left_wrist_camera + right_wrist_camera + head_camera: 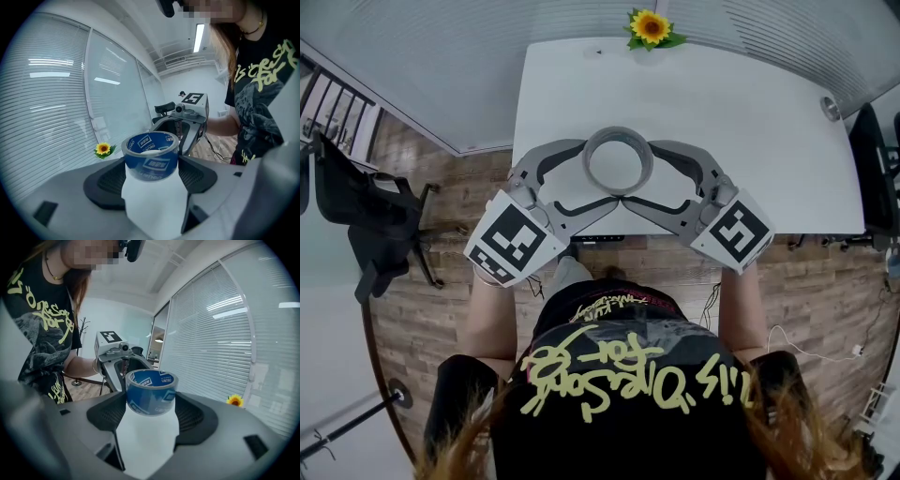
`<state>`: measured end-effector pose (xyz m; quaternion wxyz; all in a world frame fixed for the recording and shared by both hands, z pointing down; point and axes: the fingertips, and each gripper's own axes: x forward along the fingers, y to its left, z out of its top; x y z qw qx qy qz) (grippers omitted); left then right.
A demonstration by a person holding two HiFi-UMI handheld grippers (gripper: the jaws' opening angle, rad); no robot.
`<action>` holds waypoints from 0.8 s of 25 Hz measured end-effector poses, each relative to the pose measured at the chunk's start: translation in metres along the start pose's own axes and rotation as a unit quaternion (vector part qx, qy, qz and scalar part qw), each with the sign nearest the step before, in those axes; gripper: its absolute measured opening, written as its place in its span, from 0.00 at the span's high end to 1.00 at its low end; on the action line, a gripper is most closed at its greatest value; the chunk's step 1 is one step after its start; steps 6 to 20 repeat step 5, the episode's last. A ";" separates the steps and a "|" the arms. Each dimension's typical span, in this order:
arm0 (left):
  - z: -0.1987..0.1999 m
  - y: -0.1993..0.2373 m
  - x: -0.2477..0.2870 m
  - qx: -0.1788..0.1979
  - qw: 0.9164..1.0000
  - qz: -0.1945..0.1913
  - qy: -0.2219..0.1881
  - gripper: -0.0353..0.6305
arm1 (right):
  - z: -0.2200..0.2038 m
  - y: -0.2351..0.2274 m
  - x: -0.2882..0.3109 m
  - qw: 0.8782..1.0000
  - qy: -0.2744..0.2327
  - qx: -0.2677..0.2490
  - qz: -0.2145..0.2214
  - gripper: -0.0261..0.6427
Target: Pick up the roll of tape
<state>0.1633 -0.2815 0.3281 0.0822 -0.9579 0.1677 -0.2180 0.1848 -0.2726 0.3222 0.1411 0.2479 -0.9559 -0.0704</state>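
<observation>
Tape (151, 157): blue roll, lay flat with its hole up on the white tabletop (741, 131), near the front edge, between the two tools.
Left tool (598, 173): jaws stood wide apart, clamping nothing; their tips curved round the tape's left side, right at its rim.
Right tool (639, 172): mirrored the left, jaws wide apart round the tape's right side.
Tips: the two near ones met just in front of the tape.
Contact: whether any tip touched the tape could not be told.
Sunflower (650, 26): at the tabletop's far edge, well apart.
</observation>
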 end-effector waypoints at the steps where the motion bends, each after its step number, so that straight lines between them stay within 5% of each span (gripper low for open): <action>1: 0.000 0.000 0.000 0.000 1.000 0.000 0.000 0.43 | 0.000 0.000 0.000 1.000 0.000 0.000 0.000 0.48; 20: -0.002 -0.001 -0.001 -0.002 1.000 0.002 -0.001 0.43 | -0.001 0.002 0.001 1.000 0.002 -0.005 0.000 0.48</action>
